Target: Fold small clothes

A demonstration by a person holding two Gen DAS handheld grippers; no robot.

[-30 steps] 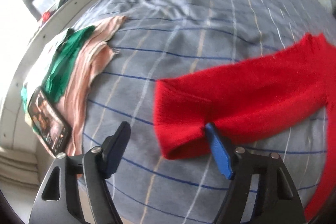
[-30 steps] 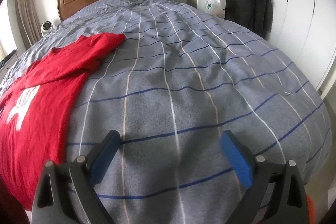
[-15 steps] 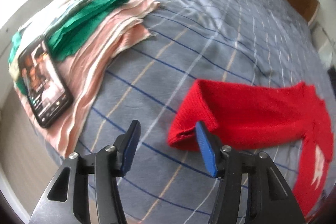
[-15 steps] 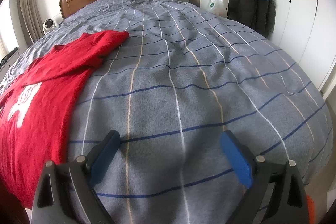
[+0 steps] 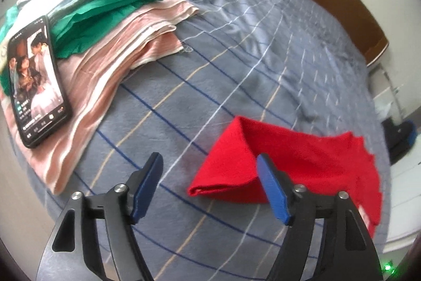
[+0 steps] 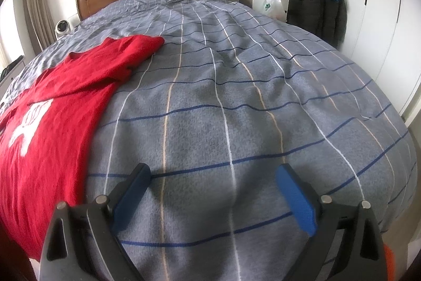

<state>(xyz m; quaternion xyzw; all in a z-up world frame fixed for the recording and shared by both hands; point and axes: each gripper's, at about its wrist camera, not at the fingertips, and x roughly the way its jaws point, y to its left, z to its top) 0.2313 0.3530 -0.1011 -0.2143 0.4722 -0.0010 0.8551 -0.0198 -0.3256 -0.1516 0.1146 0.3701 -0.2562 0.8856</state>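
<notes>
Left gripper (image 5: 210,186) lifted off sweater (image 5: 263,157); phone (image 5: 35,86) left-view only.

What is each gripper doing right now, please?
Left gripper: open, empty, by the red sweater sleeve.
Right gripper: open, empty, over the bedspread.

- Red sweater (image 6: 52,128): knitted, white print on its front, spread flat near the bed's left edge.
- Its sleeve (image 5: 236,170) lies folded over, the cuff end doubled back.
</notes>
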